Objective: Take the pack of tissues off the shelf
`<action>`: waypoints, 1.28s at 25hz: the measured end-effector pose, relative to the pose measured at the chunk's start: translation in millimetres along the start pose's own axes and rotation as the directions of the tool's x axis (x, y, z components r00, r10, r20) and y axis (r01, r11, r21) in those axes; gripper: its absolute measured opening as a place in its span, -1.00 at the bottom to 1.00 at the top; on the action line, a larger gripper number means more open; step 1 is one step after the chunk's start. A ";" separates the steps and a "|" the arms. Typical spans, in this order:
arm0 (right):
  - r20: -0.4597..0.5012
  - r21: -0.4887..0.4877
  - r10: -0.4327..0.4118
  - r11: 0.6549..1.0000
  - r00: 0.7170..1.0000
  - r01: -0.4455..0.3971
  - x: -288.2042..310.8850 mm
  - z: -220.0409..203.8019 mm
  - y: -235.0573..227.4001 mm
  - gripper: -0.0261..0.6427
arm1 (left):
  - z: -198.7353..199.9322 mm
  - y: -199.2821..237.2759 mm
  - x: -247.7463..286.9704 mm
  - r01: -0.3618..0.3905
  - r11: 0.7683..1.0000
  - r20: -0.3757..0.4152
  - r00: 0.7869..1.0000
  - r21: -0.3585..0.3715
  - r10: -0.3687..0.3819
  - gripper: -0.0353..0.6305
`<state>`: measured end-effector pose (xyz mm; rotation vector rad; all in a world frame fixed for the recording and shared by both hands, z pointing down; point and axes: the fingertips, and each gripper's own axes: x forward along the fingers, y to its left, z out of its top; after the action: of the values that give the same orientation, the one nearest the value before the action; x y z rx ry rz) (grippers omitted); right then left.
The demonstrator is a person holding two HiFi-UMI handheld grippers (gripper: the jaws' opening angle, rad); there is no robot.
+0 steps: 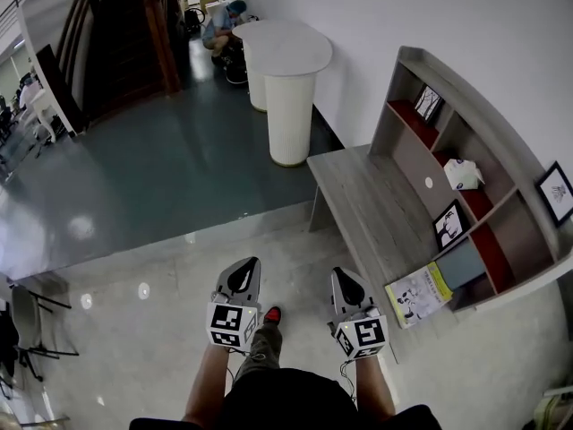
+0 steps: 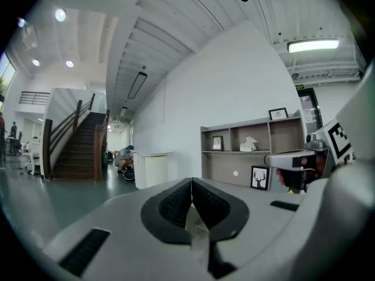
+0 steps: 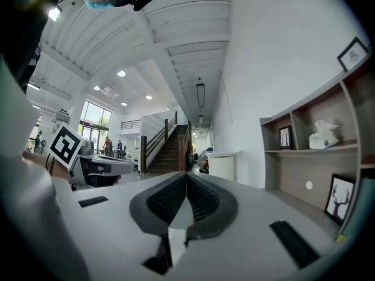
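1. Nearest are the two tongs, held low in front of the person's legs. The left gripper (image 1: 245, 269) has its jaws pressed together and holds nothing.
2. The right gripper (image 1: 345, 278) is pressed together too, and it is empty.
3. A red shoe (image 1: 271, 315) shows on the floor between them.
4. Just past the right gripper starts a long grey bench (image 1: 367, 195). A yellow booklet (image 1: 418, 294) lies on its near end.
5. Behind the bench stands the shelf (image 1: 445, 68), against the white wall. It has small framed pictures in it.
6. The tissues (image 1: 463, 175) sit in a middle box of the shelf, on a red board. They are well apart from both grippers.
7. Farther off is a round white table (image 1: 285, 52). Past it a person (image 1: 222, 21) crouches on the floor, near dark stairs (image 1: 125, 34).
8. I think the job has not started. Nothing is done yet. Someone must reach over to the shelf, open a gripper, pinch the tissues and lift them out.
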<state>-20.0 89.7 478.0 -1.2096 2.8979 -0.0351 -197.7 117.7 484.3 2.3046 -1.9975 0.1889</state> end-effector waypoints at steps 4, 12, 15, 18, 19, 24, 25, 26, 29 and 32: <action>-0.014 -0.007 -0.077 0.997 0.997 0.077 47.8 8.3 -28.2 -0.84 | 18.4 22.1 59.8 0.083 0.997 0.006 0.997 -0.002 -0.083 -0.87; -0.013 -0.014 -0.265 0.964 0.964 0.265 118.0 15.5 -90.5 -0.84 | 36.6 46.8 174.4 0.256 0.966 0.000 0.967 0.021 -0.256 -0.87; -0.007 -0.008 -0.349 0.937 0.937 0.349 128.2 18.3 -115.7 -0.84 | 43.0 43.2 211.3 0.335 0.942 0.001 0.942 0.040 -0.335 -0.87; -0.002 -0.008 -0.427 0.904 0.904 0.427 128.5 19.3 -136.5 -0.84 | 46.6 37.2 243.7 0.398 0.916 0.005 0.917 0.051 -0.399 -0.87; -0.002 -0.007 -0.452 0.892 0.892 0.452 126.7 19.7 -142.9 -0.84 | 47.7 33.7 253.8 0.418 0.907 0.006 0.908 0.052 -0.419 -0.87; -0.021 -0.015 -0.564 0.826 0.825 0.564 104.8 18.6 -172.5 -0.84 | 52.9 -6.2 288.2 0.537 0.842 0.007 0.843 0.053 -0.538 -0.87; -0.023 -0.016 -0.588 0.809 0.809 0.588 97.3 18.5 -179.2 -0.84 | 52.8 -17.4 292.7 0.561 0.826 0.007 0.827 0.054 -0.562 -0.87; -0.023 -0.017 -0.612 0.791 0.790 0.612 88.9 18.8 -186.0 -0.84 | 52.2 -29.1 297.1 0.585 0.809 0.006 0.810 0.055 -0.586 -0.87; -0.019 -0.023 -0.680 0.733 0.733 0.679 60.7 20.6 -206.9 -0.83 | 49.0 -64.8 310.4 0.647 0.761 -0.001 0.762 0.058 -0.648 -0.87; -0.020 -0.027 -0.728 0.685 0.685 0.728 32.3 21.1 -231.4 -0.83 | 49.6 -101.1 322.6 0.690 0.721 -0.008 0.722 0.062 -0.691 -0.87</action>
<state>122.0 -96.4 462.0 -2.2901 2.2109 -0.0265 -50.9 -190.9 485.0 2.9015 -0.9947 0.1696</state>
